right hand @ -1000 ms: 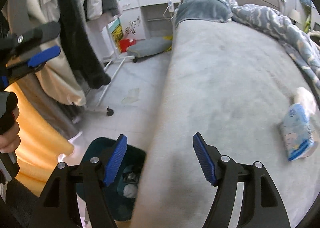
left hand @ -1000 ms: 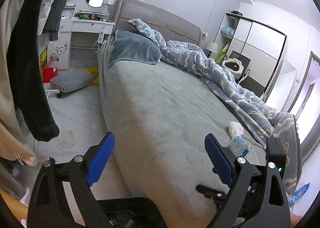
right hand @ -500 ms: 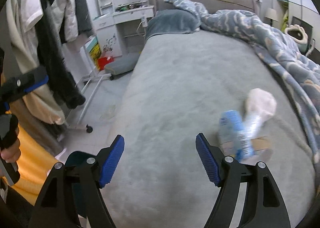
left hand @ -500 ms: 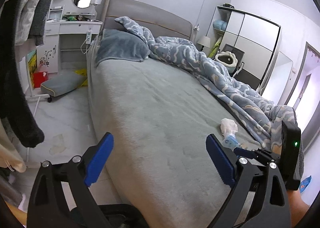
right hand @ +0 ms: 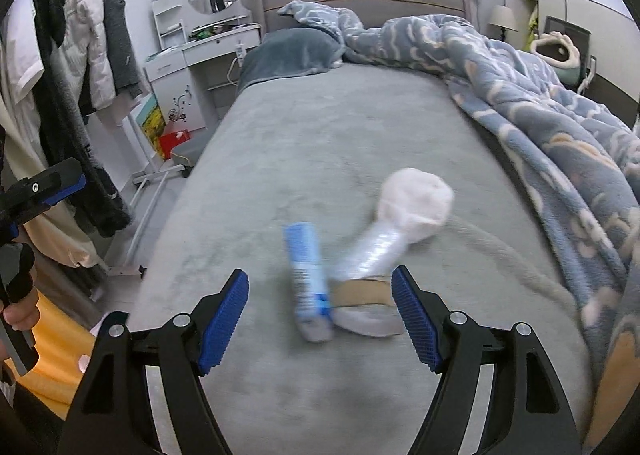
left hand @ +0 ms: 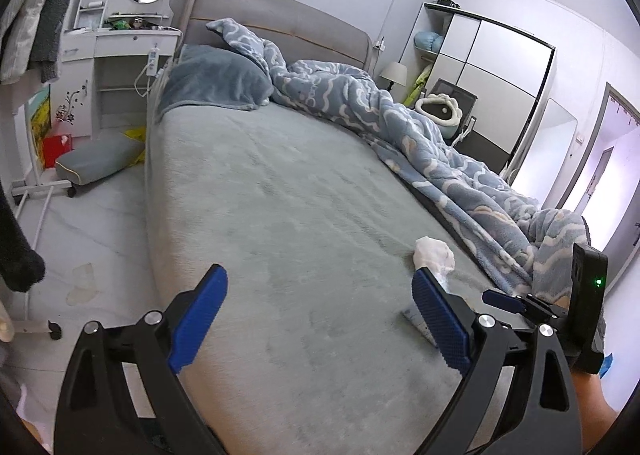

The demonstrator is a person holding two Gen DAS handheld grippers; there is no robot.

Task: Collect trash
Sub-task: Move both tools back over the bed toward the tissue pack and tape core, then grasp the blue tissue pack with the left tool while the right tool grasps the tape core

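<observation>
The right gripper (right hand: 320,315) has its blue pads spread wide with nothing pinched, and the trash now lies just ahead of them, partly in the gap: a blue-and-white packet (right hand: 308,279) nearest the middle, a cardboard-backed wrapper (right hand: 366,295) touching the right pad's side, and beyond that a clear crinkled plastic piece (right hand: 374,249) leading to a crumpled white wad (right hand: 416,201). A second ago this pile sat far off to the right of the fingers, with a dark bin below the left finger. Now the pile is centred and the bin is out of view, so the hand has swung over the bed (right hand: 320,135) and looks to be lining up for a pick.

The left gripper (left hand: 320,319) is also spread and empty, over the grey bed cover. It too has shifted along the bed since a second ago. Past its right finger, the white wad (left hand: 434,253) shows, with the right gripper's black body (left hand: 586,295) beside it.

Farther out, the rumpled blue blanket (right hand: 540,107) lies to the right of the trash, near but not covering it. Several pieces overlap, so one closing may not catch them all. The picture is blurred around the packet.
</observation>
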